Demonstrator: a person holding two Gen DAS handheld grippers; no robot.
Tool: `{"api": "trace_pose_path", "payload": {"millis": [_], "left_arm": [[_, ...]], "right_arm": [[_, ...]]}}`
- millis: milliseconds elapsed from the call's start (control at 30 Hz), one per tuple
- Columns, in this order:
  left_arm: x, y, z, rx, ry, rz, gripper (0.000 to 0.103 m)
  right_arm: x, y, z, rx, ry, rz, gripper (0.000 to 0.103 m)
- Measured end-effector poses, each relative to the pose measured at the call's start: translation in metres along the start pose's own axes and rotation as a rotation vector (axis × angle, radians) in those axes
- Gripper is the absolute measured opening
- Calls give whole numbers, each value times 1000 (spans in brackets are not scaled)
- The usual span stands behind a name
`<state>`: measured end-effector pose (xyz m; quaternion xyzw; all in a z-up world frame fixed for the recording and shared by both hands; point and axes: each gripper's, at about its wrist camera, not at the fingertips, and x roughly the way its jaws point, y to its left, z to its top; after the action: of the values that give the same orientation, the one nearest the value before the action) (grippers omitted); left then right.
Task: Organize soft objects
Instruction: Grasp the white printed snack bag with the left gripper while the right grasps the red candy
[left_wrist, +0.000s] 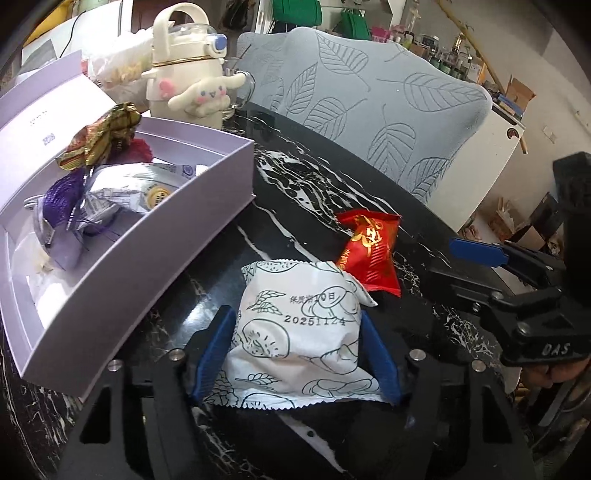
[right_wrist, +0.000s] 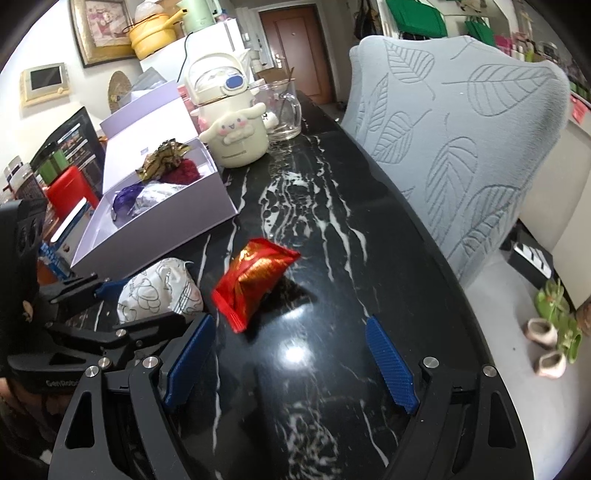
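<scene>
White pouch (left_wrist: 295, 332), printed with line drawings and a date stamp, lies on the black marbled table (left_wrist: 295, 192) near its front edge, between the blue pads (left_wrist: 218, 350) of the left gripper (left_wrist: 295, 354). Both pads touch its sides and the wrapper bulges between them: the fingers are clamped on it. Its lower edge is cut off by the gripper body. From the right wrist view, only its upper half shows, behind the left gripper's linkage.

Red pouch (right_wrist: 255, 280) with gold print rests just beside the white one, toward the table's middle; whether the two touch cannot be told. The right gripper (right_wrist: 288, 365) sits short of it, fingers wide apart with nothing between them.

Lilac box (left_wrist: 147, 258), lid raised, stands at the left edge. Inside lie a gold wrapper (left_wrist: 103, 133), a purple net bag (left_wrist: 62, 199), a silver pack (left_wrist: 125, 188) and something dark red, mostly hidden. The box's near end is cropped. A cream bottle (left_wrist: 184, 74) stands behind it.
</scene>
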<state>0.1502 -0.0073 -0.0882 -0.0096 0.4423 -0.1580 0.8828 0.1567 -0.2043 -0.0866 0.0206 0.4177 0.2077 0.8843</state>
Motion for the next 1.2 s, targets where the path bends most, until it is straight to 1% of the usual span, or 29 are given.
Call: {"api": "trace_pose_path", "payload": {"millis": [300,500,633,800,833,867,967,1033,1200], "left_arm": [[-9,15,-7,-33,5,69,66],[-13,25,-11,-64,5,92,66],[-14,29,-12,-80,4,98,66],[-14,30,-13,-85,4,105,66],[-15,30,-14,-87,3,105,66],[-15,31,-14,-90,4,105,66],[-18,31,-16,-95,6,108,66],[-18,31,-16,-97,7,113,66],[-22,29,-20,-103,11,118,66]], "right_arm": [[21,14,18,-25,10,20,84],[36,26,27,-45,24,27,84],[45,31,31,-53,40,53,83],[54,33,35,-49,53,59,73],[55,33,36,-48,54,56,69],[56,33,36,-47,57,53,63],[61,33,36,-44,77,39,52],[59,32,35,-48,74,33,47],[51,32,27,-58,77,39,43]]}}
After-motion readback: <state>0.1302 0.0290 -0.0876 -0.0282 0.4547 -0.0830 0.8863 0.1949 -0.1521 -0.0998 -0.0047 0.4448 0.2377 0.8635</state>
